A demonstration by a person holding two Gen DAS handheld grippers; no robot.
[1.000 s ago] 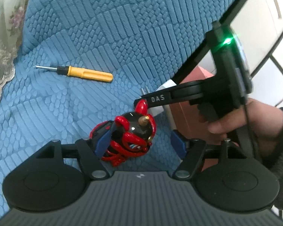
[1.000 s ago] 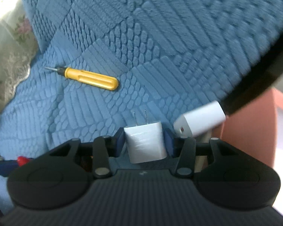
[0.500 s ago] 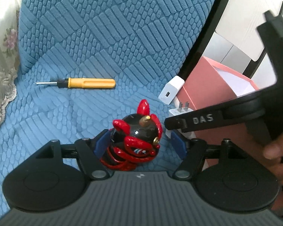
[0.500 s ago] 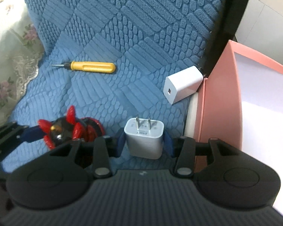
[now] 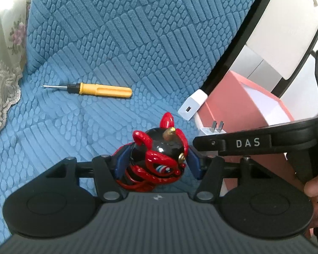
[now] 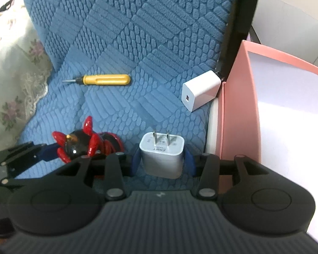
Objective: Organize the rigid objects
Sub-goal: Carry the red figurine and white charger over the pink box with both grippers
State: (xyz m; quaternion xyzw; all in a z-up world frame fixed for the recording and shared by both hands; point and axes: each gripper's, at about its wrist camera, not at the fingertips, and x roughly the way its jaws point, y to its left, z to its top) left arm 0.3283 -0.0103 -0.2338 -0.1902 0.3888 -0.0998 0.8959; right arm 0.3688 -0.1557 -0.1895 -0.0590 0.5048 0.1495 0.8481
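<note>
Left gripper (image 5: 156, 165) clamps a red-and-black figurine (image 5: 158, 158) just above the blue cushion (image 5: 116, 42). Right gripper (image 6: 162, 160) clamps a pronged white charger (image 6: 162, 155) beside the pink box (image 6: 239, 105), whose near wall stands just right of it. A second charger (image 6: 200, 90) touches the box's corner; a yellow screwdriver (image 6: 105, 79) lies well apart on open cushion, near the lace cloth (image 6: 14, 80).

Blue quilted cover (image 5: 137, 31) (geometric ribbing); yellow-handled screwdriver (image 5: 99, 89); red-and-black glossy figurine (image 5: 156, 158); white chargers (image 6: 162, 157) (image 6: 200, 90); pink box (image 6: 239, 105); cream floral lace cloth (image 6: 17, 80).
</note>
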